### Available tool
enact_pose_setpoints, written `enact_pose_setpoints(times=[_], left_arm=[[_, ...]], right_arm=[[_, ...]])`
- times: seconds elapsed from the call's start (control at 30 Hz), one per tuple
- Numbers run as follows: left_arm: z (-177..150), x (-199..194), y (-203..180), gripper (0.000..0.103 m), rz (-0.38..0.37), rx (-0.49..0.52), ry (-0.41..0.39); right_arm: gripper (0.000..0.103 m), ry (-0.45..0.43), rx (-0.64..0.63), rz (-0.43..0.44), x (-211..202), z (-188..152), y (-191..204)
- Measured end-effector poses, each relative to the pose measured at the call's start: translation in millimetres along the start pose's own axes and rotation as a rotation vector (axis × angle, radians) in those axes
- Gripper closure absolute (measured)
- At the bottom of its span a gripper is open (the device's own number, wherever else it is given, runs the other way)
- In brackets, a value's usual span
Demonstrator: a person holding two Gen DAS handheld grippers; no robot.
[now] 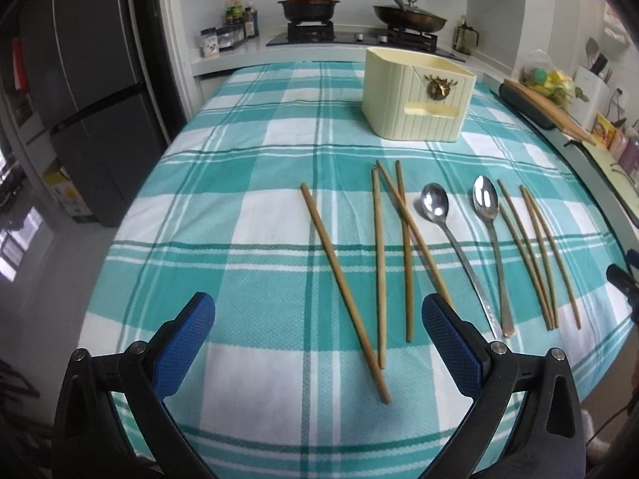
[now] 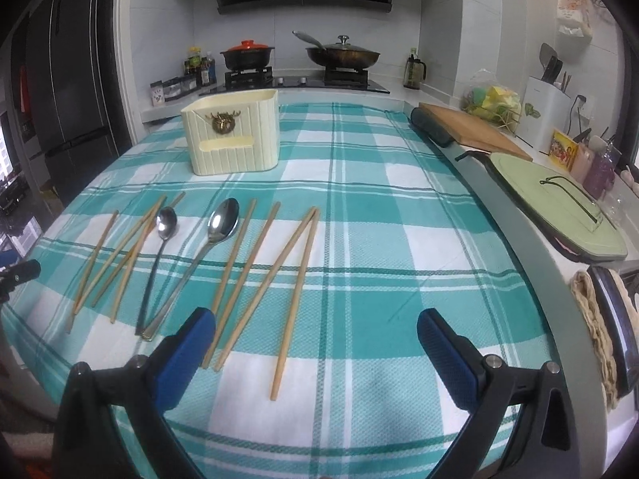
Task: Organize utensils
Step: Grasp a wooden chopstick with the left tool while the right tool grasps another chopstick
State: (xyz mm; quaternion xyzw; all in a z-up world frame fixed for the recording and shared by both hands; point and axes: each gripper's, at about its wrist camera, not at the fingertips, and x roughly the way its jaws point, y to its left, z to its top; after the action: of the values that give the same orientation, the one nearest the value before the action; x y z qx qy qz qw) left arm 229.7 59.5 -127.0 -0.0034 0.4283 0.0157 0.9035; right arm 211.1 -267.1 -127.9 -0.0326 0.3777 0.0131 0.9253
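Several wooden chopsticks (image 1: pixel 343 287) (image 2: pixel 295 255) lie spread over the teal checked tablecloth (image 1: pixel 239 215) (image 2: pixel 399 207), in a left group and a right group. Between the groups lie two metal spoons (image 1: pixel 435 203) (image 2: pixel 223 219), bowls pointing away. A cream ribbed utensil holder (image 1: pixel 415 95) (image 2: pixel 233 135) with a brass stag ornament stands further back. My left gripper (image 1: pixel 317 317) is open, low over the near ends of the left chopsticks, holding nothing. My right gripper (image 2: pixel 315 331) is open above the near ends of the right chopsticks, also holding nothing.
A stove with a red-lidded pot (image 1: pixel 308 4) (image 2: pixel 247 54) and a lidded wok (image 1: pixel 409 16) (image 2: pixel 342 54) sits behind the table. A fridge (image 1: pixel 88 99) stands on the left. A wooden cutting board (image 2: pixel 471 127) and a green board (image 2: pixel 559 207) lie along the right counter.
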Motion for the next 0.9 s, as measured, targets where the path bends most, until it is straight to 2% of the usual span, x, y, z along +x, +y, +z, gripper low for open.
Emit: enact_pose_setpoints(times=[0.03,0.1,0.17,0.23,0.37,0.43,0.5,0.53,0.7,0.77,0.9], left_arm=[[5.9,7.3,1.1,0.0,0.002,-0.003,0.006],[16.3,22.8,4.0,0.0,0.002,-0.014,0.022],[24.2,39.3,7.8,0.001,-0.004,-0.033,0.053],[30.1,56.3,12.1,0.001,-0.013,-0.052,0.087],[37.8,88.4,16.3,0.001,0.031,-0.052,0.135],[39.7,104.0,16.6,0.001,0.068,-0.037,0.163],[40.3,116.3,18.0,0.002,0.092,-0.026,0.188],[40.7,121.1,18.7,0.004,0.098,-0.02,0.2],[48.3,132.2,22.0,0.009,0.063,0.006,0.236],[53.5,135.2,23.0,0.015,0.026,0.009,0.261],[64.0,137.4,18.7,0.039,-0.021,0.033,0.299]], right_arm=[[0.006,0.019,-0.009,0.007,9.4,3.6,0.3],[0.032,0.062,-0.023,0.023,28.7,8.7,2.5],[0.041,0.107,-0.028,0.044,47.2,11.8,4.4],[0.041,0.142,-0.015,0.068,61.1,13.3,5.3],[0.041,0.18,-0.051,0.073,78.0,14.0,11.0],[0.045,0.203,-0.078,0.074,86.0,13.0,12.6],[0.055,0.232,-0.09,0.073,95.4,11.4,12.5],[0.056,0.242,-0.093,0.073,99.4,11.3,10.8],[0.058,0.264,-0.11,0.096,116.3,20.5,6.7],[0.06,0.275,-0.109,0.109,126.7,30.5,4.2],[0.073,0.291,-0.12,0.117,150.6,54.4,3.3]])
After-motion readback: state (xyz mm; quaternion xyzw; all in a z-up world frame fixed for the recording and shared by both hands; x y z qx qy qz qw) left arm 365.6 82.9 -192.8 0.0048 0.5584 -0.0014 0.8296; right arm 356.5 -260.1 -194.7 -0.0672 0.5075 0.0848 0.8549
